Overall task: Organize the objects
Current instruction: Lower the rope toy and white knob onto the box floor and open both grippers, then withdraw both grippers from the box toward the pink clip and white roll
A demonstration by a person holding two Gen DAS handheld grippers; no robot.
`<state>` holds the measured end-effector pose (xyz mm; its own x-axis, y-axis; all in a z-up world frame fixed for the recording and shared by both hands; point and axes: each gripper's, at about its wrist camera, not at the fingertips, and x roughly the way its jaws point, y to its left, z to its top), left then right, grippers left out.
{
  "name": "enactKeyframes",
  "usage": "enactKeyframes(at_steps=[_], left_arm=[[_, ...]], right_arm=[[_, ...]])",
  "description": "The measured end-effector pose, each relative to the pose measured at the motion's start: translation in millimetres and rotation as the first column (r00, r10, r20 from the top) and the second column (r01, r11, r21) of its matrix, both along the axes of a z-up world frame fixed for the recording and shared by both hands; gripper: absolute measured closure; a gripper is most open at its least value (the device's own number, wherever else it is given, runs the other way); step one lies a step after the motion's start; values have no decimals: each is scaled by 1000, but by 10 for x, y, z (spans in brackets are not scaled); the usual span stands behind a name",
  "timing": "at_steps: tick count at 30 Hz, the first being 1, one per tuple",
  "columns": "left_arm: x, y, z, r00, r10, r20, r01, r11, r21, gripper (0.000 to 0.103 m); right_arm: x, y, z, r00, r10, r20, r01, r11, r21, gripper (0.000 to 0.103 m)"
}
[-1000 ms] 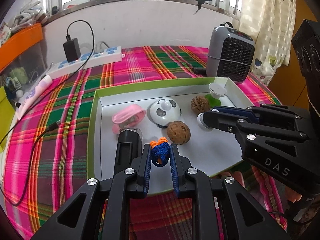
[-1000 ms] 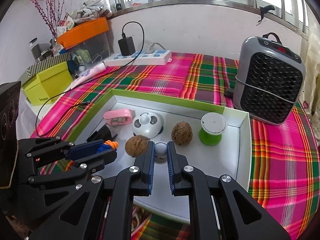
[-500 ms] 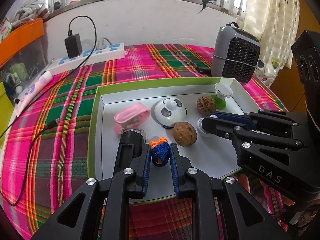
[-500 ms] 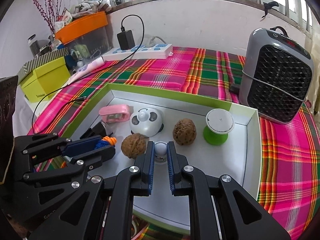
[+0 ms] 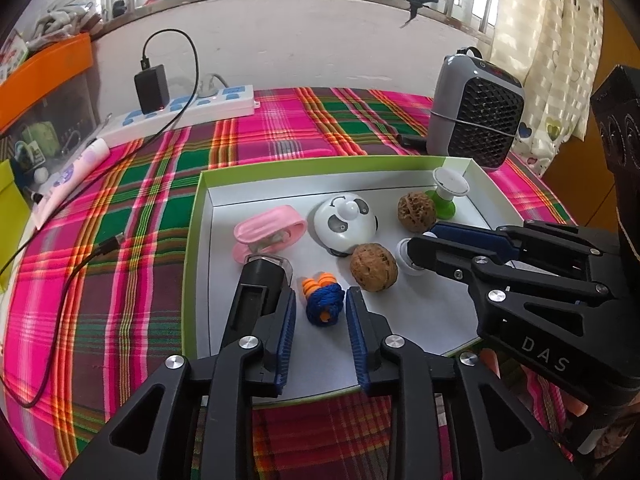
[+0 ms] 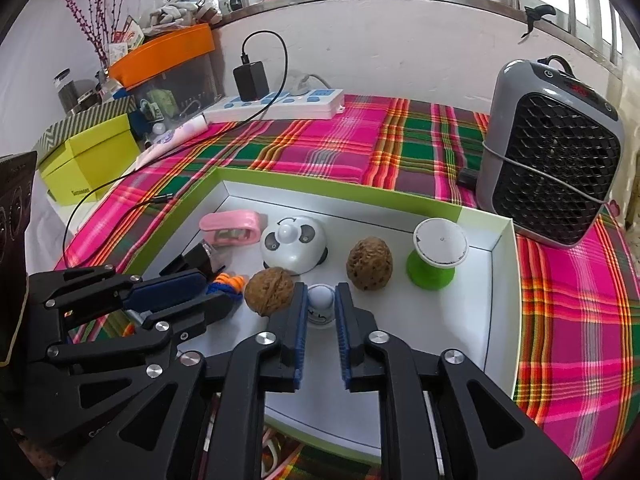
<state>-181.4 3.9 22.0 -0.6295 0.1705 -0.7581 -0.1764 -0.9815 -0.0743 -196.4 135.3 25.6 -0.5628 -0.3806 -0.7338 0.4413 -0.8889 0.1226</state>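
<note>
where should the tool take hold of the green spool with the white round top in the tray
Grip the green spool with the white round top at its narrow waist, just under the wide white disc, coming in level from the near side. It stands upright near the white tray's right wall, and the flared top and base would keep the fingers from slipping.
</note>
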Motion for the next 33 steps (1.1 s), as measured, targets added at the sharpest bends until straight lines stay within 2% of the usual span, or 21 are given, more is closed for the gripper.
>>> enactKeyframes(at_steps=[4, 13, 21, 33], left_arm=[[22, -1, 13, 1000, 2, -2, -2, 1000, -2, 74], [159, -46, 113, 999, 19, -35, -18, 1000, 15, 73], [494, -43, 257, 996, 25, -89, -22, 999, 27, 73], [909, -97, 207, 996, 35, -78, -31, 998, 60, 71]], right_arm=[[21, 17, 14, 1000, -8, -2, 8, 1000, -8, 74], [158, 89, 89, 999, -28, -20, 27, 999, -37, 74], [451, 173, 180, 998, -55, -44, 52, 997, -55, 74], [917, 220, 108, 997, -74, -32, 72, 995, -65, 73]])
